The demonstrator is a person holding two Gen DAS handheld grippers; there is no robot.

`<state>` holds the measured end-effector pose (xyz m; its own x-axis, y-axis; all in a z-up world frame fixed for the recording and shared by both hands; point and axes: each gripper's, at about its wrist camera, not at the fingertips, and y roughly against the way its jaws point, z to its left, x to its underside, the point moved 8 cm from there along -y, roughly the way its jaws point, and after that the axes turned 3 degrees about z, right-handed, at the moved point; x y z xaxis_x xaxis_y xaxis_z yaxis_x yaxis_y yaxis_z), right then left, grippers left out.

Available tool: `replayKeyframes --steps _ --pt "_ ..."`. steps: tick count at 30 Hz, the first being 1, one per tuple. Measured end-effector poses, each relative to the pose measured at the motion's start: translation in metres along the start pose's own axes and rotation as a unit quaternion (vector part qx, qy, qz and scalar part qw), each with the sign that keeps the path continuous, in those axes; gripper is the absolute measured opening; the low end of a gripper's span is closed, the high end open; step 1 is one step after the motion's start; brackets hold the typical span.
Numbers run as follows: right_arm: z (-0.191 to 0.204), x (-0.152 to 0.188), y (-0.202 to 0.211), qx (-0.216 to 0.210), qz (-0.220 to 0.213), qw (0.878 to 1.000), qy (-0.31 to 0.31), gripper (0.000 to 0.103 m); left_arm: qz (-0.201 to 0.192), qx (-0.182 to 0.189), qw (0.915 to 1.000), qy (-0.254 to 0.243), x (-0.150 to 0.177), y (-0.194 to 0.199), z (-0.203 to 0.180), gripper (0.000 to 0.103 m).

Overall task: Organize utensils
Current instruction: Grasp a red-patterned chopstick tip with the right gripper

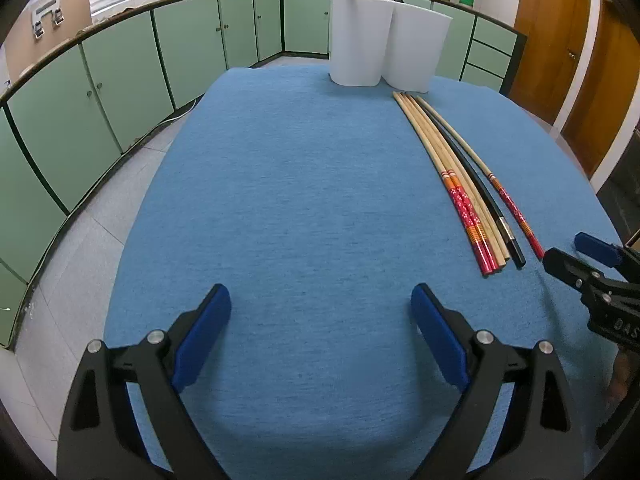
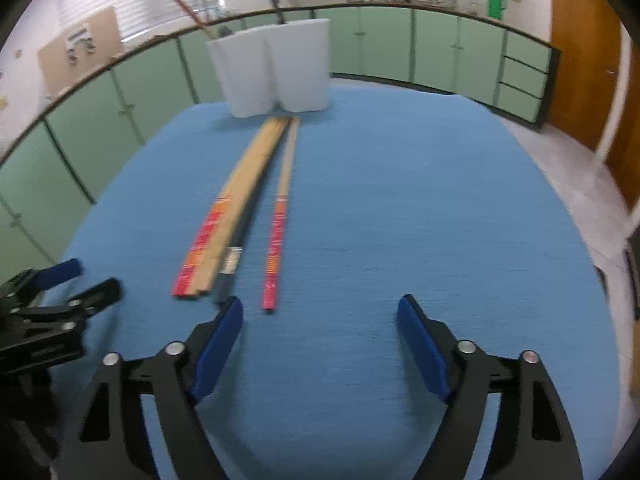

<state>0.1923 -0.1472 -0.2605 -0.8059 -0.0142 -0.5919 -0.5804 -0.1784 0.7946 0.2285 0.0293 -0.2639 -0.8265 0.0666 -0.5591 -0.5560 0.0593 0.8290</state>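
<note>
At the top centre of the left wrist view we've got two white holders (image 1: 386, 50) side by side at the far edge of the blue bench (image 1: 280, 200), and a couple of utensil handles already poke out of them, so some sorting looks done. Right of centre, a bundle of chopsticks (image 1: 460, 184) lies flat on the cloth, pointing toward the holders, none of it gripped. Our left hand-held gripper (image 1: 320, 320) sits low in the frame, spread wide with nothing in it.

Over in the right wrist view (a bit blurry), the chopsticks (image 2: 240, 208) run up the middle-left, with one red-ended stick (image 2: 280, 224) lying just apart from the rest. Our right hand-held gripper (image 2: 320, 328) is also wide and empty, its left pad just beside the near ends of the bundle. We'd say most of the job is still left.
</note>
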Motion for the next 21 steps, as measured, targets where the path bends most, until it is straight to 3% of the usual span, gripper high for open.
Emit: replayKeyframes --steps 5,9,14,21 --pt "0.017 -0.001 -0.005 -0.011 0.0 1.0 0.029 0.045 0.001 0.0 1.0 0.003 -0.001 0.0 0.002 0.089" --pt "0.021 -0.004 -0.008 -0.016 0.001 0.999 0.033 0.032 0.002 -0.002 1.0 0.003 -0.001 0.0 0.002 0.089" --pt "0.021 -0.002 -0.009 -0.025 0.004 0.999 0.03 0.006 0.004 -0.002 1.0 -0.002 -0.002 -0.003 -0.004 0.089" --pt "0.012 0.0 -0.004 -0.019 0.0 0.999 0.028 0.006 0.007 0.027 0.9996 -0.006 -0.008 -0.005 -0.031 0.089"
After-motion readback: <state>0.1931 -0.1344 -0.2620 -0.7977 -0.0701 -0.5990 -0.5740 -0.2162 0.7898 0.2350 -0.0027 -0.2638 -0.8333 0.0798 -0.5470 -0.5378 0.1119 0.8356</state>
